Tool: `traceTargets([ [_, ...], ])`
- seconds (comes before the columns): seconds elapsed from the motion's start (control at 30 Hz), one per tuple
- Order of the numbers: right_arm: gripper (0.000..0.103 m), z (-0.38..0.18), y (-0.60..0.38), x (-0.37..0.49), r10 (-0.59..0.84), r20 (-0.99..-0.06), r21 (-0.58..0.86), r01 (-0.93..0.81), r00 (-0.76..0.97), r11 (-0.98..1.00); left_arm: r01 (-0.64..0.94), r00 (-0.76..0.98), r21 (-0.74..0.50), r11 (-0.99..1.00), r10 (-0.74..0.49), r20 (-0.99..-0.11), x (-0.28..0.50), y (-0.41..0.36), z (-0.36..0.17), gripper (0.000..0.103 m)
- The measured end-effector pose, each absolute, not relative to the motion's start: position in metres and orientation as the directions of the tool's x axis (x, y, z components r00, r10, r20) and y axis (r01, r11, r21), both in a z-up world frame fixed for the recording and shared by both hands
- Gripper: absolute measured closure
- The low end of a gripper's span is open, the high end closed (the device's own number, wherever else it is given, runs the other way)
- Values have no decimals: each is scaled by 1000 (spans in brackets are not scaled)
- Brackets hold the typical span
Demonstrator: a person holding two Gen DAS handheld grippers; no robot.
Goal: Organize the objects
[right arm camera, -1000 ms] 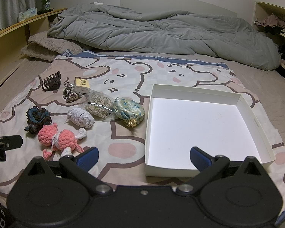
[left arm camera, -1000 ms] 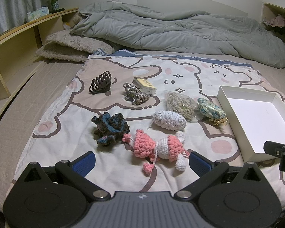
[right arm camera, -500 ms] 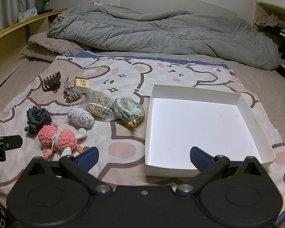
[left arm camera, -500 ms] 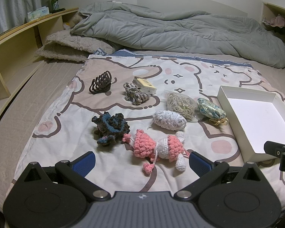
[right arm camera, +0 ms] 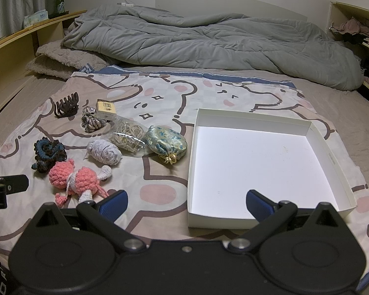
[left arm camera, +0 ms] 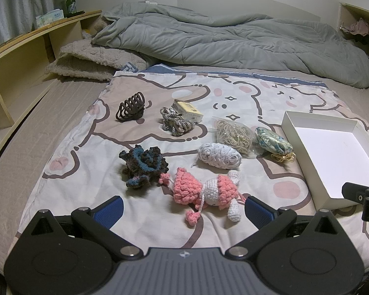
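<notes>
Waiting at the near edge of the printed sheet (left arm camera: 140, 223), both grippers are carrying nothing, so the sorting is not yet begun: the white box (right arm camera: 317, 132) at the right edge is lying empty. The left gripper (left arm camera: 183, 209) is holding its fingers wide apart around the pink crochet doll (left arm camera: 204, 189) without touching it, and the next move, I think, is closing on it gently. The right gripper (right arm camera: 185, 201) is also wide apart, hanging over the box's near wall.

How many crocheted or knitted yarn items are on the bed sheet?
3: the pink doll nearest the left gripper, the dark blue flower to its left, and the white roll behind the doll. None seems hidden.
</notes>
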State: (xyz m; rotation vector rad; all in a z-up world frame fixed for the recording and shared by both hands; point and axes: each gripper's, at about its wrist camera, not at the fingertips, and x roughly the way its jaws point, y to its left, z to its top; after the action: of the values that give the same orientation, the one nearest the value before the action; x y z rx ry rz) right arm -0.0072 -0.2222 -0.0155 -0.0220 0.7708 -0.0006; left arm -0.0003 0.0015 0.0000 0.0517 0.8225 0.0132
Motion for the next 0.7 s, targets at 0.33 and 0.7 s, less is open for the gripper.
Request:
traceTargets([
  [0.33,0,-8,-222,-9,0,-668,-11,-9,744,1000,21,711,12,1000,-6,-704,1,4,13,0],
  [0.7,0,15,-210,7,38,-611,-1,-50,791,999,11,779,83,996,43,-626,18,8,39,0],
])
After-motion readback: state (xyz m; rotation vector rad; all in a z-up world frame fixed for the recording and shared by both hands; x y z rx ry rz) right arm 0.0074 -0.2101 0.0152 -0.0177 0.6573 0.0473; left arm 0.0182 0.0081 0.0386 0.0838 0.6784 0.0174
